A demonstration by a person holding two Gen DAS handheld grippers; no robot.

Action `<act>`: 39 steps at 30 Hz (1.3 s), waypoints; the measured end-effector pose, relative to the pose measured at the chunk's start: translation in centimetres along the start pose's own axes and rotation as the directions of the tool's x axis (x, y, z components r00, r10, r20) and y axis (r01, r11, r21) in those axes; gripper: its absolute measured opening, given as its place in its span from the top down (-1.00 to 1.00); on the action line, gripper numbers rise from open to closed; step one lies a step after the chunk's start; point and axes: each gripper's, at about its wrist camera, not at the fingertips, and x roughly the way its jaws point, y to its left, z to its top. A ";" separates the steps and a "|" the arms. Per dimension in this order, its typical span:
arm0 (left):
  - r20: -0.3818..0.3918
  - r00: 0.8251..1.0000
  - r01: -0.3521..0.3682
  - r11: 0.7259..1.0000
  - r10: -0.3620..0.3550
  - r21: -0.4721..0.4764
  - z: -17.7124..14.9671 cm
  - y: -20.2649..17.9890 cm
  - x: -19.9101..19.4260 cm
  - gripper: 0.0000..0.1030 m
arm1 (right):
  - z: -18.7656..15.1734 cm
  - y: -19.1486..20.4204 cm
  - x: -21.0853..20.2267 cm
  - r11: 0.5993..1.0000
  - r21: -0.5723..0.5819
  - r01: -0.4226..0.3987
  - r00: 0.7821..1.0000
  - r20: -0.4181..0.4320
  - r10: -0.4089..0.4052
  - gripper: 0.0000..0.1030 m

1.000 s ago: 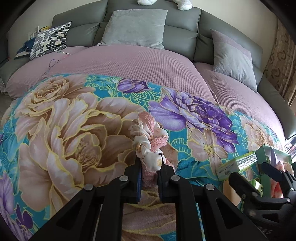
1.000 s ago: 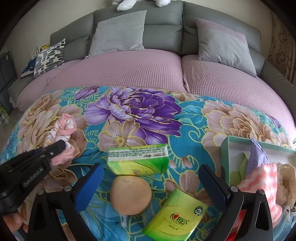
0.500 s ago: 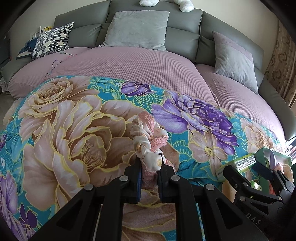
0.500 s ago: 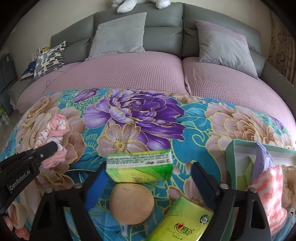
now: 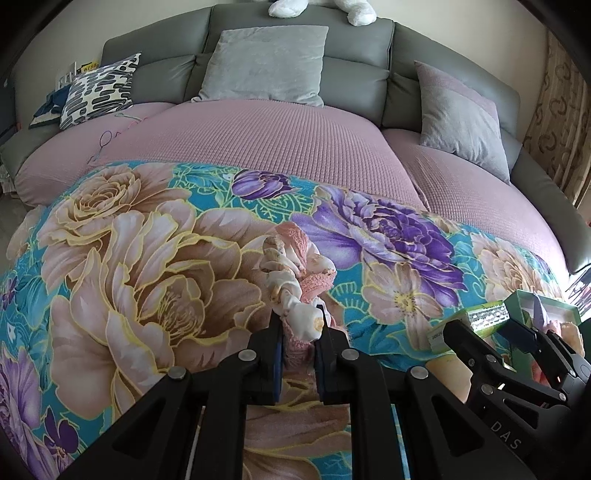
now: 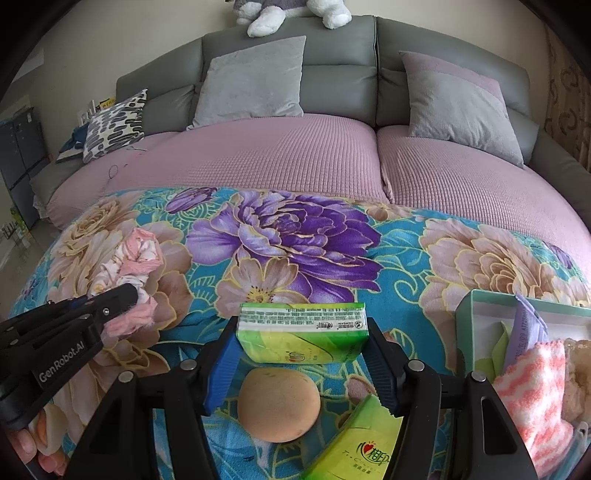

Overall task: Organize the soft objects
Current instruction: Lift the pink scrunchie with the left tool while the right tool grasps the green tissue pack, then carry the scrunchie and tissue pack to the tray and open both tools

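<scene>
- Gripping one twisted pink-and-white cloth bundle [image 5: 295,295] between nearly closed fingers: left gripper [image 5: 299,354], low over the floral blanket [image 5: 147,258], toward its left half.
- Closing around one green tissue pack [image 6: 303,330] with both blue pads [image 6: 221,358] against its short ends: right gripper [image 6: 301,354], jaws set at the pack's width; pack resting on the blanket near its front edge.
- Lying just behind that pack, nearer the camera: one round tan sponge-like pad [image 6: 279,404], between the right gripper's arms.
- Sitting beside the pad, at the bottom of the right view: a second green tissue pack [image 6: 358,443], tilted. Two green packs in all.
- Standing at the blanket's right edge: one teal-rimmed open box [image 6: 465,325], holding one pink-and-white fuzzy sock [image 6: 535,398], one lilac packet [image 6: 524,332] and a cream lacy piece, possibly fabric, cut off by the frame.
- Leaning against the grey sofa back [image 6: 332,70]: two grey cushions [image 6: 251,81] and one black-and-white patterned cushion [image 6: 114,125] at the far left, so three cushions counted.
- Perched on top of the sofa back: one plush toy [image 6: 291,13], only its white paws and lower body showing.
- Covering the seat behind the blanket: mauve waffle-textured cover [image 6: 258,158].
</scene>
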 end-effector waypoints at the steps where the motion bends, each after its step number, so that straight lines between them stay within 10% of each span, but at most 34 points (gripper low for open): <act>1: 0.007 1.000 0.002 1.000 -0.002 0.003 0.1 -0.1 -0.3 0.72 | 0.1 -0.1 -0.2 1.000 0.003 0.000 1.000 0.003 0.000 -0.28; 25: 0.122 0.973 0.168 0.965 -0.194 0.200 -0.8 -10.0 -8.8 0.72 | -2.4 -9.7 -11.3 0.960 0.178 0.217 0.973 0.042 -0.228 -0.28; 39: 0.050 0.926 0.326 0.860 -0.374 0.392 -3.6 -21.2 -9.0 0.72 | -5.2 -18.8 -15.6 0.872 0.329 0.361 0.922 0.010 -0.386 -0.28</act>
